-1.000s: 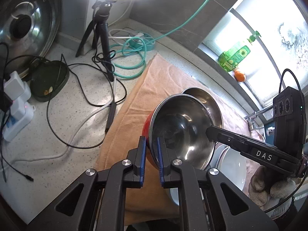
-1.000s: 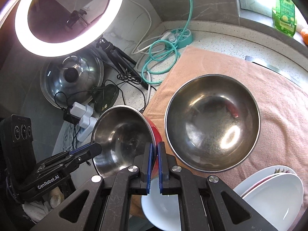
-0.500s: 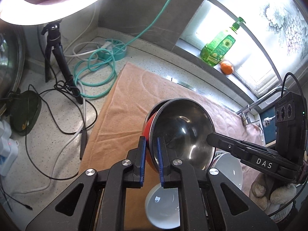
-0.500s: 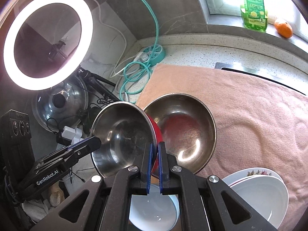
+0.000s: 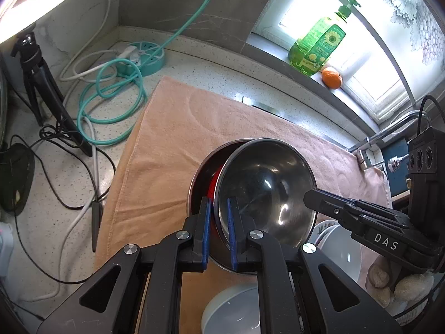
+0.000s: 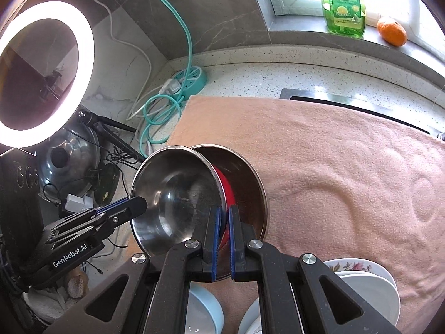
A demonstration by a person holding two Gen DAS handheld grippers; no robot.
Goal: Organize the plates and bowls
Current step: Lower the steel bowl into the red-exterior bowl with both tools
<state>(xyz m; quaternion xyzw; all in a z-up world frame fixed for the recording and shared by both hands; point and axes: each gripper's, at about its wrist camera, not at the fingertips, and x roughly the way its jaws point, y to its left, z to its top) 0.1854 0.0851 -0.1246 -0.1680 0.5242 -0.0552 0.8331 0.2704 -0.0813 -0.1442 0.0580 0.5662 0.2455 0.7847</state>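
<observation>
Near the lens, the left claw (image 5: 217,231) is clenched on the rim of the red-sided steel bowl (image 5: 264,192), one blue pad inside the rim, one outside. Across the bowl, the right claw (image 6: 222,236) pinches the opposite edge of that same rim, so both claws carry it. The bowl is tilted, its shiny inside facing the left wrist camera, its red wall showing between rim and the larger steel bowl (image 6: 250,183) beneath. How far it sits into the larger bowl is hard to tell; the held bowl hides most of it, and contact cannot be made out.

Below the held bowl, a pale bowl (image 5: 230,309) is cut off by the claw frames, and stacked white plates (image 6: 370,286), one with a flowered rim, are partly hidden at the frame's edge. Nothing shows inside any of them.

The larger bowl rests on the peach towel (image 6: 333,167) spread over the speckled counter (image 6: 264,80). Beyond the towel, a teal power strip (image 5: 144,57) with coiled cable; further off, a green soap bottle (image 6: 343,2) and an orange (image 6: 391,31) on the sill.
</observation>
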